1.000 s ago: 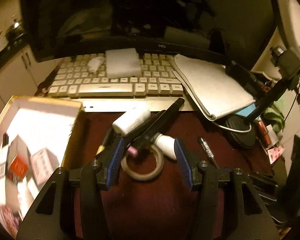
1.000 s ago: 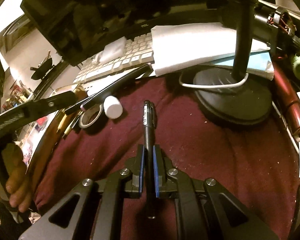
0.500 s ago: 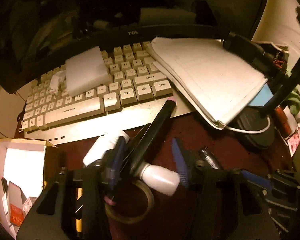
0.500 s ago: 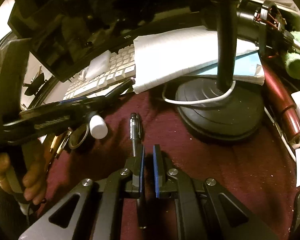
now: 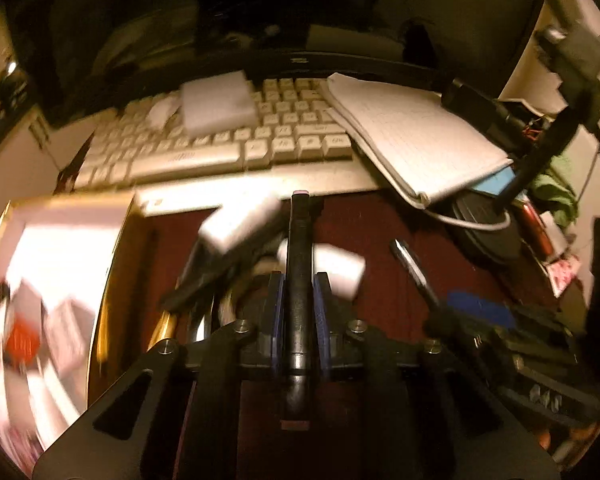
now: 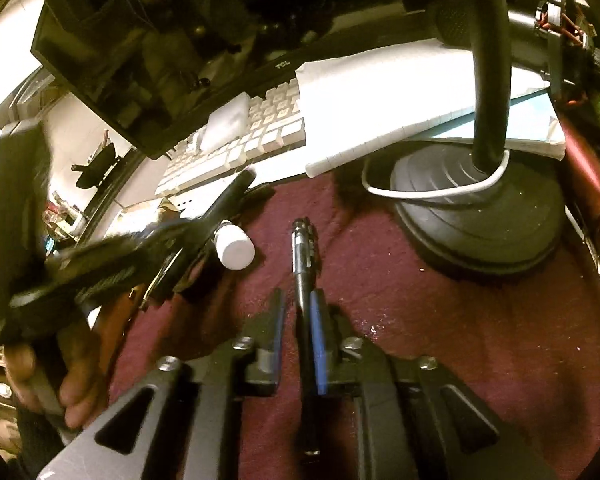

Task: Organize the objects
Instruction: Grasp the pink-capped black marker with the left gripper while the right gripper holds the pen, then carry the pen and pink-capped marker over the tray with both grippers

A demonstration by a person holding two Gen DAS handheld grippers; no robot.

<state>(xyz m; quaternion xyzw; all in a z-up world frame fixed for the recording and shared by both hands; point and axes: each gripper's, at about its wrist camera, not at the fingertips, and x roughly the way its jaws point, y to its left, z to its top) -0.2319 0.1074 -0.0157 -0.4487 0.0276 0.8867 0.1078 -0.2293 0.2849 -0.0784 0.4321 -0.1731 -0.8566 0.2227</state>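
Black marker [image 5: 298,280], long axis running straight up the centre of the left wrist frame, clamped between the blue pads of the left tongs [image 5: 298,300], pink tip toward the keyboard [image 5: 220,148] at upper middle, tail passing back between the arms toward the lower edge. Lower left of that frame: open box [image 5: 60,248] with gold rim, blurred, lying well left of the marker's axis, so probably a swing left needed to bring marker over it. White bottle [image 5: 240,222] and second white bottle [image 5: 336,268] just beside the marker on the dark red surface [image 5: 380,220]. In the right wrist frame, black pen [image 6: 303,264] along the centre line, pointing up-frame, lying against the inner face of one pad of the right tongs [image 6: 298,316], parted, not yet pinching. Lamp base [image 6: 480,216] at right, well apart.
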